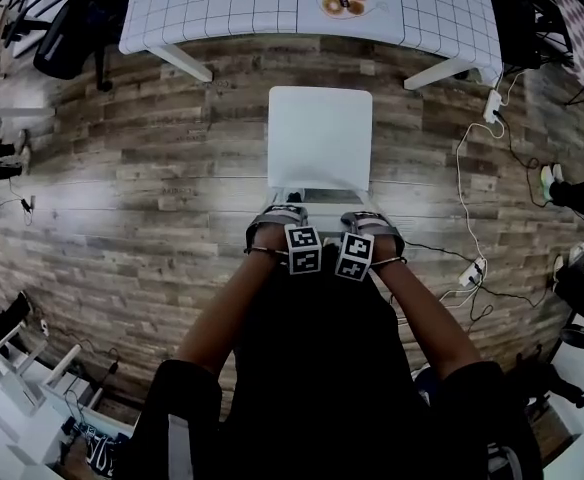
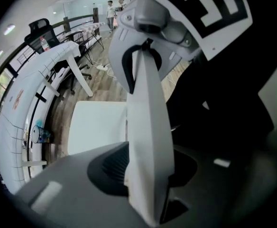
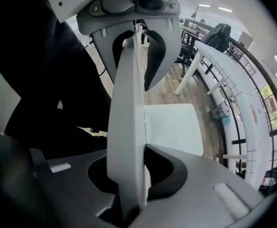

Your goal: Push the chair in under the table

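The white chair (image 1: 320,138) stands on the wood floor a little short of the table (image 1: 272,3) with its grid-pattern cloth. Its backrest top (image 1: 322,196) is on my side. My left gripper (image 1: 284,210) points down over that edge; the backrest (image 2: 145,127) stands between its jaws with a gap on one side, so it is open. My right gripper (image 1: 370,218) also straddles the backrest (image 3: 126,127), its jaws set close against the board on both sides. The seat (image 2: 96,125) (image 3: 174,127) shows beyond the backrest in both gripper views.
A printed mat (image 1: 344,0) lies on the table. A black office chair (image 1: 67,33) stands at the far left. Cables and a power strip (image 1: 472,268) run over the floor at the right, near a person's foot (image 1: 550,178). White furniture (image 1: 22,388) sits bottom left.
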Demonstrator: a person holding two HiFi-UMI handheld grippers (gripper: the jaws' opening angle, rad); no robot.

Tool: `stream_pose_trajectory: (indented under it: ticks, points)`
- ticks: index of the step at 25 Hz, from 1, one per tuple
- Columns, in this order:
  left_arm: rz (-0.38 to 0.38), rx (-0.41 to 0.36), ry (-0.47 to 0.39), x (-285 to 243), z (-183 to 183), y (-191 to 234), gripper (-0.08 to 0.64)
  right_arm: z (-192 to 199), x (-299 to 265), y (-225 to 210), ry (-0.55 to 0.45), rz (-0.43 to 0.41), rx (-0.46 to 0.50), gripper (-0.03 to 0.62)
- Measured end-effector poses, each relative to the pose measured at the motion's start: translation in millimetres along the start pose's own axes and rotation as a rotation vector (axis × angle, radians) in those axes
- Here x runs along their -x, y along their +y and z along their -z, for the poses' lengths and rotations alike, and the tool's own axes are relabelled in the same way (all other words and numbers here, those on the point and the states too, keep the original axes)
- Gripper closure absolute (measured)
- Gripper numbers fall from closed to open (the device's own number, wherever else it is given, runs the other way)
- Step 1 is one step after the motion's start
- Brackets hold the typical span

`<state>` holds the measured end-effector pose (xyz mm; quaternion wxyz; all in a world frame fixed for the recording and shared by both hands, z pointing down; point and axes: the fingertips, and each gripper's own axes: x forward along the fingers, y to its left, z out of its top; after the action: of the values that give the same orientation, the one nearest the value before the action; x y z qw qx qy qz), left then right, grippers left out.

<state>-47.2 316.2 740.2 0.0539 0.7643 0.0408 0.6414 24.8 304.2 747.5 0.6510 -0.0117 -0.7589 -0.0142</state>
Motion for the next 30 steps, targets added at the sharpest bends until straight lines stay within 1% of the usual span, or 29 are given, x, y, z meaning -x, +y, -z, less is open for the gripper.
stream_pose_trajectory:
  ticks: [1, 2, 6, 10, 15, 21, 24, 30]
  points:
    - [0.0, 0.003, 0.016, -1.9, 2.8, -0.3, 0.404, 0.2, -0.2, -0.4, 0.001, 0.006, 0.004, 0.509]
    - [-0.004, 0.006, 0.023, -2.8, 3.9, 0.0, 0.436, 0.3, -0.5, -0.8, 0.002, 0.011, 0.008, 0.512]
    - [-0.041, 0.014, 0.021, -3.4, 4.1, 1.2, 0.465, 0.1, -1.7, 0.2, 0.002, 0.009, 0.007, 0.514]
    - [-0.05, 0.039, 0.013, -1.6, 1.6, 3.0, 0.468, 1.9, 0.3, -0.7, 0.0, 0.005, 0.006, 0.514]
    - [-0.062, 0.016, 0.021, -2.0, 1.3, 6.2, 0.472, 2.8, -0.3, -4.1, 0.007, 0.002, 0.002, 0.514]
    - [-0.041, 0.003, 0.02, 2.3, 5.8, 14.3, 0.469, -2.0, 0.9, -12.0, 0.019, -0.01, -0.019, 0.514]
    - [-0.028, -0.008, 0.024, 10.5, 10.9, 25.9, 0.469, -9.3, 5.3, -23.3, 0.012, -0.021, -0.034, 0.512]
    - [-0.06, -0.009, 0.015, 18.5, 14.2, 58.1, 0.472, -12.7, 7.4, -53.3, 0.022, -0.024, -0.042, 0.514]
